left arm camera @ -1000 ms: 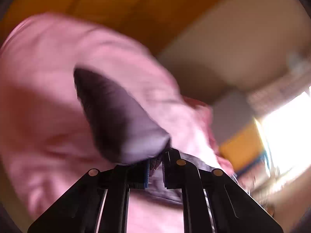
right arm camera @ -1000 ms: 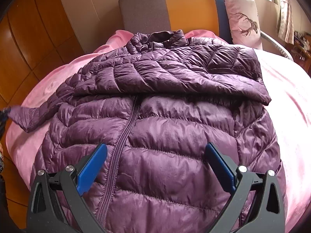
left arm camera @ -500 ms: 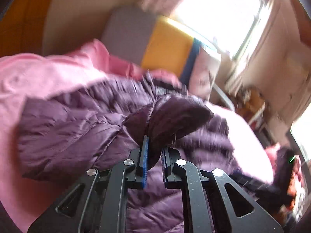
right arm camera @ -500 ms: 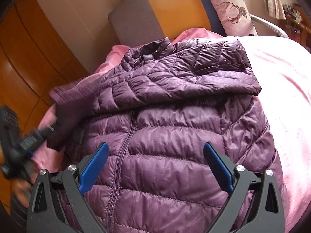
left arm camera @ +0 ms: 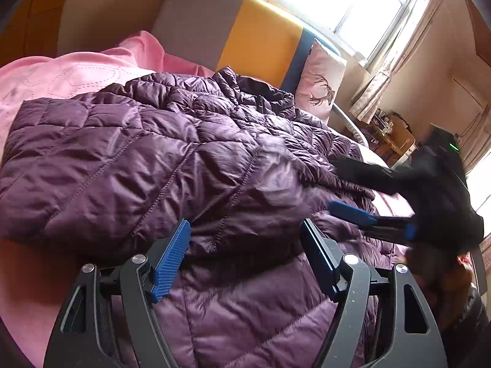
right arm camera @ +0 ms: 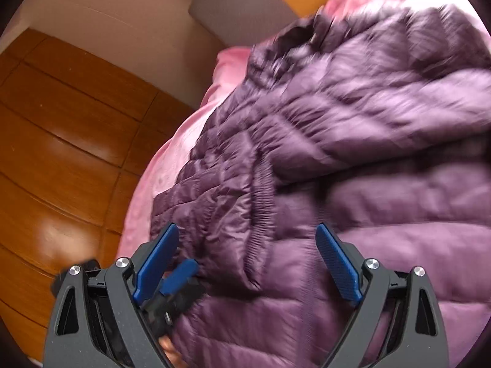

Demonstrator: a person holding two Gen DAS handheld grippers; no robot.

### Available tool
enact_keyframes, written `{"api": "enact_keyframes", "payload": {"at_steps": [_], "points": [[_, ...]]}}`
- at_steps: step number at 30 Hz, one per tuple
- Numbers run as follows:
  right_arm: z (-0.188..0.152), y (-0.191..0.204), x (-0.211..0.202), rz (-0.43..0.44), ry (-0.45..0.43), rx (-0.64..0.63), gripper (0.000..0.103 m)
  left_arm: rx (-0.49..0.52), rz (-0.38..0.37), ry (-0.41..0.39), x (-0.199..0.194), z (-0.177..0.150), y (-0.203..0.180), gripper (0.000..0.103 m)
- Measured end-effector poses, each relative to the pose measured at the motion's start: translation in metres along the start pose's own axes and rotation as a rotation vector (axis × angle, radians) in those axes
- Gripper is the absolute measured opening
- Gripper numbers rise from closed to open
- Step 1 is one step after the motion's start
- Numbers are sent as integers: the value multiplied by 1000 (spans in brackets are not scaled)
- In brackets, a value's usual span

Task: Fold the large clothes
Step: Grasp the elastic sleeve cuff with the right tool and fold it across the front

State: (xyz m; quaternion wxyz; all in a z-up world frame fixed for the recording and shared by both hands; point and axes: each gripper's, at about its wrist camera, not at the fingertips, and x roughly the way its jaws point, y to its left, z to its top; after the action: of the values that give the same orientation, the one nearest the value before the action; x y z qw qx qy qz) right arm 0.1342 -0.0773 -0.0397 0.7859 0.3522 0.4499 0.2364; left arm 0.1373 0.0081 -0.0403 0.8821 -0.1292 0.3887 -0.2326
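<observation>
Purple quilted puffer jacket (left arm camera: 172, 159) lies on pink bedspread (left arm camera: 67, 73), both sleeves folded across chest. Left gripper (left arm camera: 245, 254) spread wide, empty, just above folded sleeve. Right gripper (right arm camera: 248, 260) also spread, empty, over jacket's lower front; right-wrist view blurred. Deer-print pillow (left arm camera: 322, 82) against headboard.

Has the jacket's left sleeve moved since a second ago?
Yes. The sleeve now lies folded across the jacket chest, off the pink bedspread; left gripper released it.

Daylight from blown-out window (left arm camera: 346, 0); sheen on purple down jacket (left arm camera: 184, 165). Right-wrist view motion-blurred. Fisheye edges curved, corners dark.
</observation>
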Motion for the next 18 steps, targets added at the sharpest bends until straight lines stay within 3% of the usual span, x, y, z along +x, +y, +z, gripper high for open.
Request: {"api": "enact_keyframes", "payload": {"at_steps": [4,6,7,8,13,18], "points": [[-1,10,29,-126,22,-64,89,-10,-30,-10,-13,-9,3,73],[-4,20,36,-187,23,-129,51,-11,-36,-9,-18,-14,4,73],[-6,28,38,-197,37,-168,27,-16,-44,-4,-21,-19,6,73],[-8,37,38,-199,40,-203,16,-20,-48,0,-22,-23,7,73],[-2,100,3,-202,-74,-406,9,-48,-30,-17,-26,-27,16,73],[41,131,-49,-182,-248,-423,9,-97,47,-54,-25,-2,29,73]]}}
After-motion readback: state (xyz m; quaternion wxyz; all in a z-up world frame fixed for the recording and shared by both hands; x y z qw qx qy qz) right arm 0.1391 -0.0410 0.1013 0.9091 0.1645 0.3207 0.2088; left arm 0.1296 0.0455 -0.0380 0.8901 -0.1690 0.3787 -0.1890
